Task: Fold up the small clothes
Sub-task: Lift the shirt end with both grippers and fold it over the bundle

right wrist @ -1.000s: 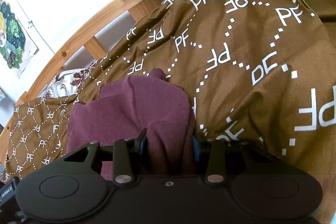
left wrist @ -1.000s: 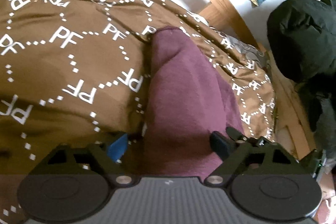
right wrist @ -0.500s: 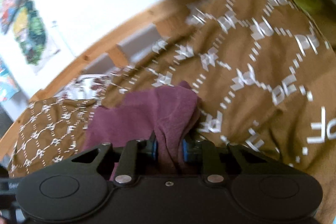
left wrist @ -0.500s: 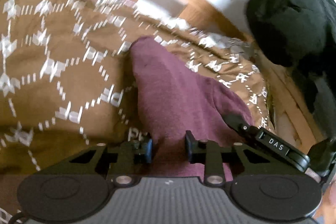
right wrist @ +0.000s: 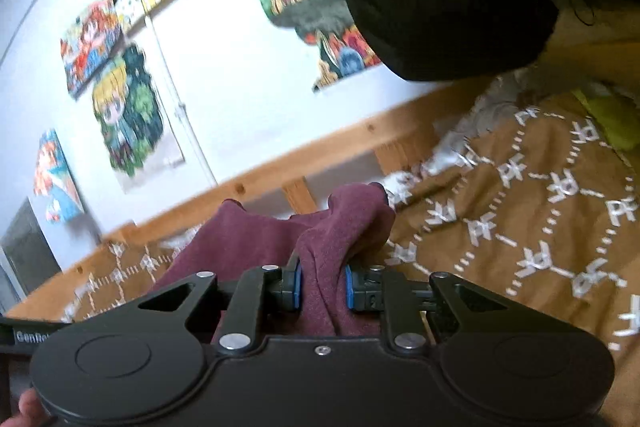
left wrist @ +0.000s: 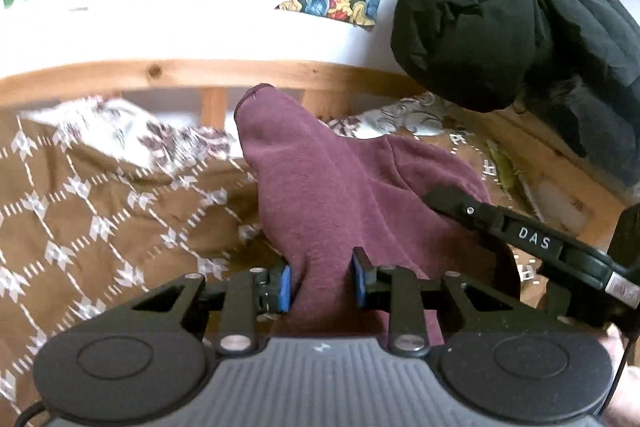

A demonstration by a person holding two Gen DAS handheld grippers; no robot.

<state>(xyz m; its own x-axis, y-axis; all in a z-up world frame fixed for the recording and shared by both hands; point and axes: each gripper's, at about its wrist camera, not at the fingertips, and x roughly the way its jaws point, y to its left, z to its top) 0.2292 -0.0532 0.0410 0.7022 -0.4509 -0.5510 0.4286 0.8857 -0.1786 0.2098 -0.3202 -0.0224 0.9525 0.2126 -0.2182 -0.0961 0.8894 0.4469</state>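
A maroon fleece garment [left wrist: 320, 187] is lifted off the brown patterned bedspread [left wrist: 100, 227]. My left gripper [left wrist: 322, 283] is shut on one bunched edge of it. My right gripper [right wrist: 322, 285] is shut on another bunched edge of the garment [right wrist: 320, 239], which rises in folds in front of it. The right gripper's black body shows at the right of the left wrist view [left wrist: 532, 239], close beside the cloth.
A wooden bed rail [left wrist: 160, 75] runs along the white wall with colourful posters [right wrist: 128, 115]. A black padded jacket [left wrist: 500, 7] hangs at the upper right. A patterned white sheet [left wrist: 120, 131] lies at the bedspread's far edge.
The left gripper closed on the garment. Both grippers lifted the garment up off the bedspread, and the views tilted up toward the wall and posters.
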